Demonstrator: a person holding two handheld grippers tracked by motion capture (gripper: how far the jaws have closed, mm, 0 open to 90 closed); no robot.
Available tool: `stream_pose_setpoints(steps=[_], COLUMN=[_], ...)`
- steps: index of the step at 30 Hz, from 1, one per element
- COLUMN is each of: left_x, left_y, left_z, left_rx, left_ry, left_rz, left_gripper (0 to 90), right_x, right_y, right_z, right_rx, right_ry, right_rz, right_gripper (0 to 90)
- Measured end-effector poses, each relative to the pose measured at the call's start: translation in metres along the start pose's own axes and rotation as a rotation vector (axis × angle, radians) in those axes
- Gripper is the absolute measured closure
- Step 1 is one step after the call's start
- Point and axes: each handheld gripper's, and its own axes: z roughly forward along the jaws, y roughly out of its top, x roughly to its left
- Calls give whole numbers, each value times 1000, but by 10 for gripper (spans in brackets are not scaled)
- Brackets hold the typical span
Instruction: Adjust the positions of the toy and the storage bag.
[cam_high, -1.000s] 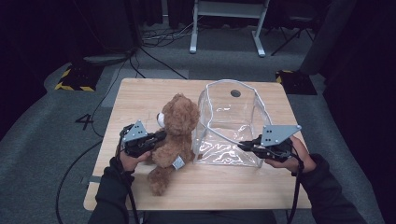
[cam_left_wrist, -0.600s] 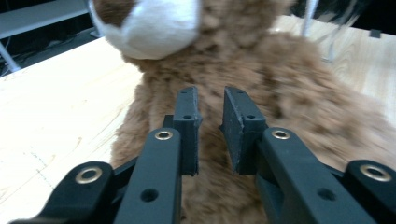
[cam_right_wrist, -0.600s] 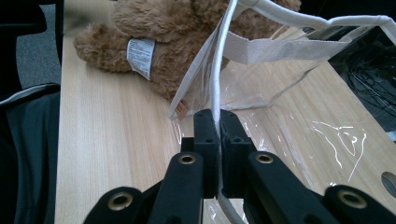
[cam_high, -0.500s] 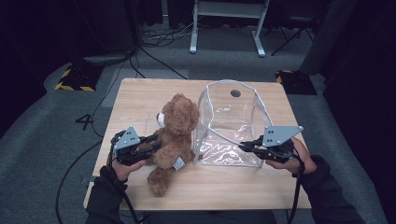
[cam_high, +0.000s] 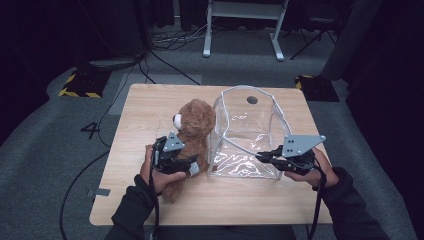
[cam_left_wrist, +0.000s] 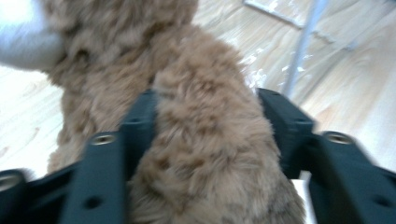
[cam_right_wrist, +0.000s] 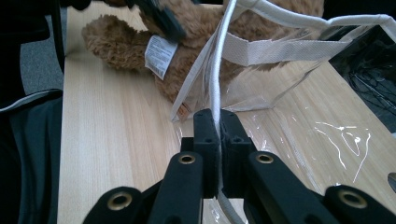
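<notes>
I'm loading the teddy bear (cam_high: 192, 131), centre-left of the high view, into the clear bag (cam_high: 247, 135) beside it. My right gripper (cam_high: 261, 157) clamps the bag's rim. My left gripper (cam_high: 192, 164) has just been opening and now straddles the bear's body. Next: grip, lift, swing over the mouth.

The desk (cam_high: 150, 110) is lit evenly from above in the high view, while the floor (cam_high: 45, 150) and the room around it are left dark, almost black at the corners. Short soft shadows are cast under the bear (cam_high: 192, 130). White glare is seen on the clear bag (cam_high: 245, 135). In the left gripper view the fur (cam_left_wrist: 205, 140) and the jaws are blurred and soft. The right gripper view is sharper at the jaws, with the far edges bent and dimmed.
</notes>
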Motion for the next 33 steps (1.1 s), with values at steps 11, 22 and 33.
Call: stream_pose_setpoints(steps=[11, 22, 33], left_x=[-11, -25, -12], left_y=[-32, -56, -59], left_z=[-22, -21, -8], left_rx=[25, 72, 61], left_ry=[-19, -31, -7], left_rz=[57, 100, 100], left_gripper=[708, 763, 770], right_x=[1, 3, 8], right_y=[-6, -4, -18], right_z=[-2, -15, -50], right_rx=[-19, -55, -82], right_ry=[3, -86, -205], right_rz=[4, 53, 83], right_gripper=[855, 455, 343])
